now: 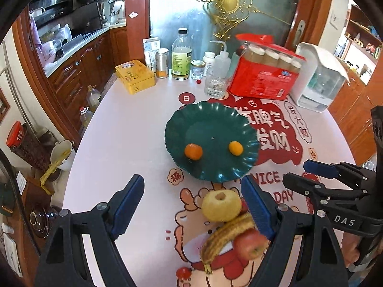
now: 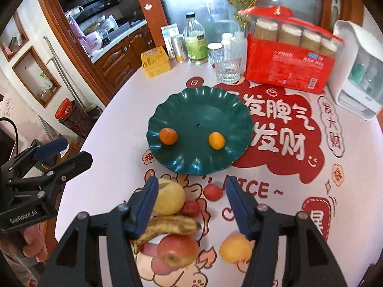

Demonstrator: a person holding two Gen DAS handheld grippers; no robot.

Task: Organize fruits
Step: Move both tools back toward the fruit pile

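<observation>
A dark green scalloped plate (image 1: 215, 119) (image 2: 203, 102) sits mid-table with an orange mandarin (image 1: 193, 151) (image 2: 168, 136) and a smaller yellow citrus (image 1: 236, 148) (image 2: 216, 140) on it. In front of it lie a yellow apple (image 1: 221, 205) (image 2: 171, 199), a browned banana (image 1: 227, 235) (image 2: 167, 226), a red apple (image 1: 250, 244) (image 2: 178, 250), a small red fruit (image 2: 213, 192), another red fruit (image 2: 191, 209) and a yellow lemon (image 2: 235, 250). My left gripper (image 1: 192, 211) is open and empty, left of the pile. My right gripper (image 2: 190, 206) is open and empty above the pile.
Along the table's back stand a yellow tin (image 1: 135, 76), bottles and jars (image 1: 181, 57), a glass tumbler (image 1: 215, 85), a red pack of cups (image 1: 265, 71) and a white dispenser (image 1: 318, 79). The table's left edge drops to floor clutter and kitchen cabinets.
</observation>
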